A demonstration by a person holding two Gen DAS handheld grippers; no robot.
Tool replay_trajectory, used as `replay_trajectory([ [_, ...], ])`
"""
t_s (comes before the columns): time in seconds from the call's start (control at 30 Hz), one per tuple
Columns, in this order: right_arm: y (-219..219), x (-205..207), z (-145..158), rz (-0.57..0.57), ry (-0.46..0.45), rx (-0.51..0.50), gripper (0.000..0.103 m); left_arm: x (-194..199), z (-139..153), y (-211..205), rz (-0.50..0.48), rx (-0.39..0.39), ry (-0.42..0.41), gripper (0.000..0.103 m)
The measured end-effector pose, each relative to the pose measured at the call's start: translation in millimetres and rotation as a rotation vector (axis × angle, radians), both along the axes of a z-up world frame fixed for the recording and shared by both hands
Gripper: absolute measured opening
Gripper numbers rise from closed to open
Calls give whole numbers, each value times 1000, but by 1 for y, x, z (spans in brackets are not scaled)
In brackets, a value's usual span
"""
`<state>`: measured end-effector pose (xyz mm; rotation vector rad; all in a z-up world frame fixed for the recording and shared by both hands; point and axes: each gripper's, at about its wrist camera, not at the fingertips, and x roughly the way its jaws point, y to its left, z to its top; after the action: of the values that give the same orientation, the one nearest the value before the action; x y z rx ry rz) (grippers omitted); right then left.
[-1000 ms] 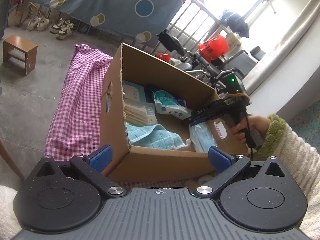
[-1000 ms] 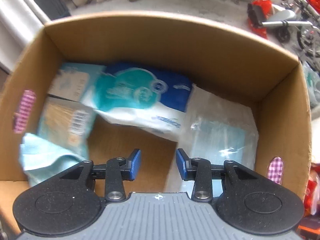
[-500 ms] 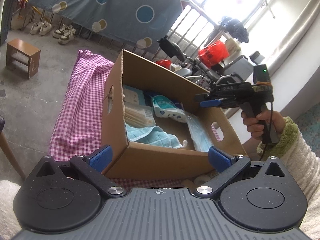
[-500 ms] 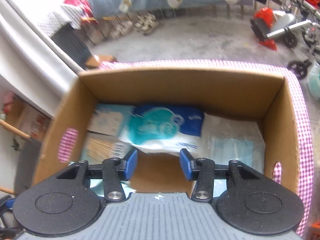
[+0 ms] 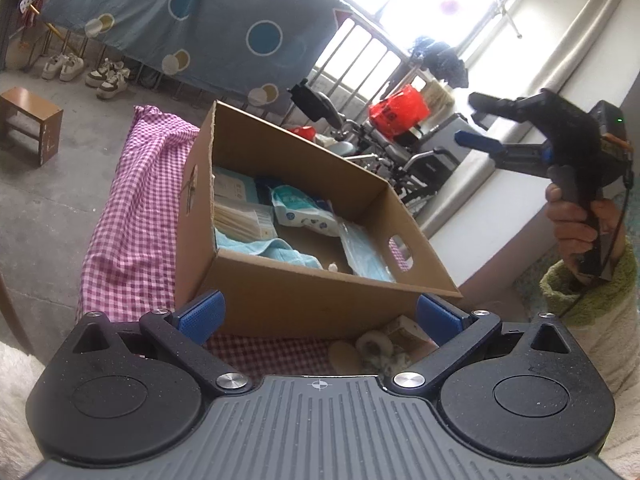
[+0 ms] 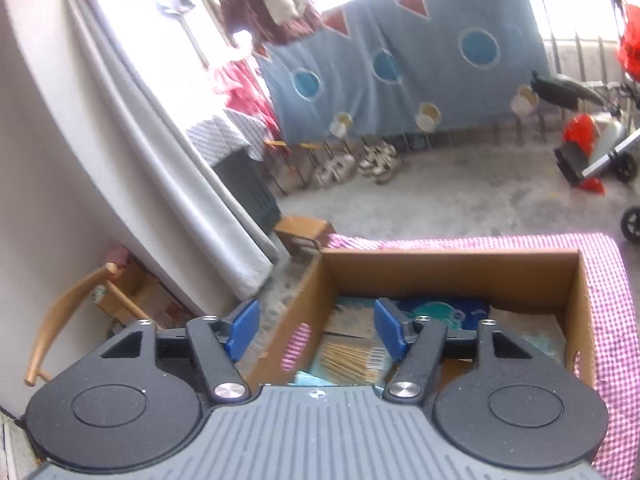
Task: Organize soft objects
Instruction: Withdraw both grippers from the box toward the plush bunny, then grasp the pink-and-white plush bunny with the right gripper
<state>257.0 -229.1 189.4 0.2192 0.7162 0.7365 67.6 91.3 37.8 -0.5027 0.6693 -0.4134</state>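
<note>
I see a grey concrete floor (image 5: 36, 208), a small wooden stool (image 5: 30, 122), a patterned blue sheet (image 6: 404, 60) and bright barred windows (image 5: 360, 56)

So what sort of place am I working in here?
Probably a home's enclosed balcony or utility room: bare concrete floor, a patterned sheet hung to dry by railed windows, shoes lined beneath it, and a parked wheelchair behind the cardboard box.

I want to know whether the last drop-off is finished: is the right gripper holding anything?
No: the right gripper has its blue pads apart with nothing between them, above the cardboard box.
</note>
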Motion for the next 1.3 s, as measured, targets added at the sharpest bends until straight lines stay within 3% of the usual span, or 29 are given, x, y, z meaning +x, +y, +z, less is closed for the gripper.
replay_trajectory([
  [0.03,-2,-12,6,7,-28,12,79,-2,-1,-2,-2,0,4,102],
  [0.1,-6,-38,17,14,-88,22,96,-5,-5,-5,-13,-3,9,103],
  [0.17,-10,-62,22,6,-141,21,103,-8,-9,-10,-23,-5,18,103],
  [0.27,-17,-99,23,-52,-208,-24,103,-14,-13,-19,-15,28,17,103],
  [0.43,-17,-145,-3,-248,-281,-291,103,-22,-17,-33,17,117,-22,103],
  [0.57,-24,-167,-36,-345,-240,-393,103,-19,-22,-44,-37,120,7,103],
  [0.73,-51,-190,-70,-467,-178,-414,103,-24,-16,-62,-39,175,-56,103],
  [0.87,-87,-212,-85,-573,-173,-323,103,-22,-9,-85,-100,225,-89,103],
  [0.97,-114,-220,-103,-611,-141,-196,103,-21,-6,-106,-168,233,-115,103],
  [1.13,-148,-217,-137,-602,-10,25,103,-19,-9,-157,-351,280,-141,103],
  [1.3,-165,-205,-173,-561,119,152,103,-15,-19,-211,-534,359,-112,103],
])
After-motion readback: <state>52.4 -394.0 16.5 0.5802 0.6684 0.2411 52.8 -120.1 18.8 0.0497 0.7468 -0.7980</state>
